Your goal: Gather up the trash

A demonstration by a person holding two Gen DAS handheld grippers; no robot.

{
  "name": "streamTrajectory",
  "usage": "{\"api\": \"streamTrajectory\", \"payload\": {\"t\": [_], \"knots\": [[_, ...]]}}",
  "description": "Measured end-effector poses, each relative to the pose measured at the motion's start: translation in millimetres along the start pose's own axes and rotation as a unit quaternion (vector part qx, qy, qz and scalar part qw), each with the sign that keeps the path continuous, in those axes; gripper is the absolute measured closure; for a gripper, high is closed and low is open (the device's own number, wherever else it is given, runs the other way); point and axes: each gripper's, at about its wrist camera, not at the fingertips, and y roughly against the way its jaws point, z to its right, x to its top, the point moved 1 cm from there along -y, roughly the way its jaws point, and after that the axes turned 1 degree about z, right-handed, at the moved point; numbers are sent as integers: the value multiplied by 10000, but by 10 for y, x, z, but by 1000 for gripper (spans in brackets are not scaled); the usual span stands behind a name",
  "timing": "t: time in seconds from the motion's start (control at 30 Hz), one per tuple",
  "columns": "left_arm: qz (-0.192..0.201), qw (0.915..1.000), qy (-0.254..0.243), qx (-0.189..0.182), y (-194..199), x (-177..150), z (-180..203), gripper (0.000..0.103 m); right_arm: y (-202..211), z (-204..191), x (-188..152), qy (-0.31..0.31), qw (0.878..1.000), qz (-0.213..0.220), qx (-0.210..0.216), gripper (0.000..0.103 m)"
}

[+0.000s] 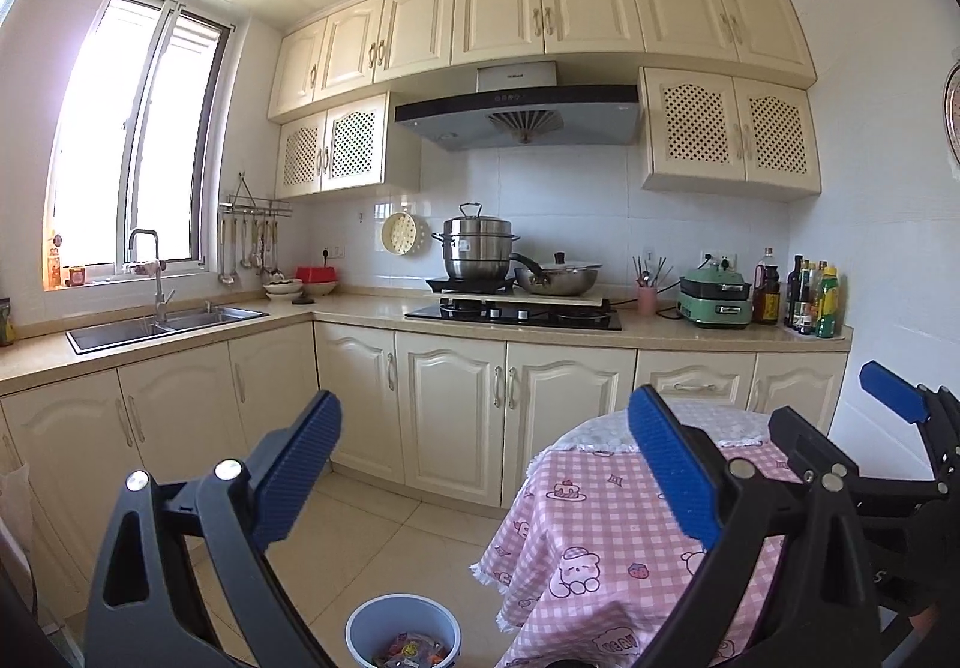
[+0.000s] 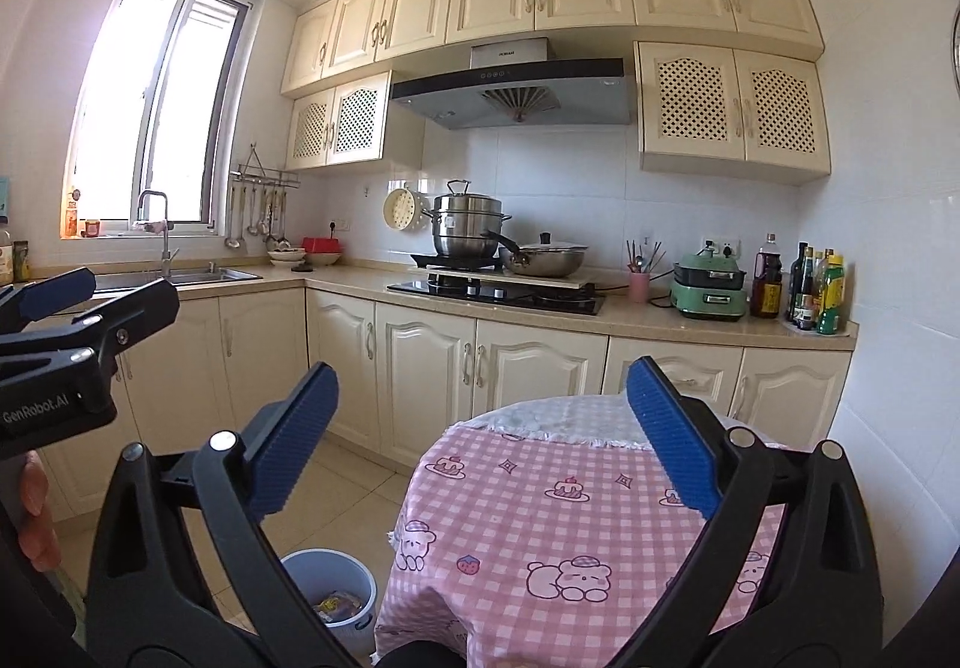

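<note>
While I hold both tools raised over the table, this is what I see, nearest first.

Left gripper (image 1: pixel 483 464): spread wide, blue ribbed pads far apart, nothing between them; its tip also shows at 9 o'clock in my right view.
Right gripper (image 2: pixel 480 434): spread wide too, holding nothing; one of its pads pokes into my left view at 3 o'clock.
My hand (image 2: pixel 36 518): fingers visible at 8 o'clock in the right view, beneath the left tool.
Trash bin (image 1: pixel 403 632): pale blue round bucket on the tiled floor at 6 o'clock, just beside the table's left edge; crumpled colourful wrappers (image 1: pixel 414 653) lie inside it.
Table (image 2: pixel 576 494): round, at 5 o'clock, draped in a pink checked cloth printed with bears and cakes, a white lace piece at its far side.
Lower cabinets (image 1: pixel 450 398): cream doors at 12 o'clock beyond the table, under a beige counter.
Sink (image 1: pixel 162 326): steel double basin with a tall tap, at 10 o'clock under the window.
Hob (image 1: pixel 516 314): black glass, at 12 o'clock; a steel steamer pot (image 1: pixel 477 254) and a lidded wok (image 1: pixel 558 275) sit above it on a raised board.
Green electric cooker (image 1: pixel 714 299): at 1 o'clock on the counter, with sauce bottles (image 1: pixel 810 296) just right of it.
Range hood (image 1: pixel 516 116): at 12 o'clock, highest and farthest, between the lattice-door cupboards.
</note>
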Motion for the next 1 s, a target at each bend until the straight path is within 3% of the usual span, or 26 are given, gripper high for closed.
{"api": "streamTrajectory", "payload": {"t": [1.0], "knots": [[-203,9998,37,25,-117,-111,-78,9,-117,-80,-105,50,9998,-200,8,8]]}}
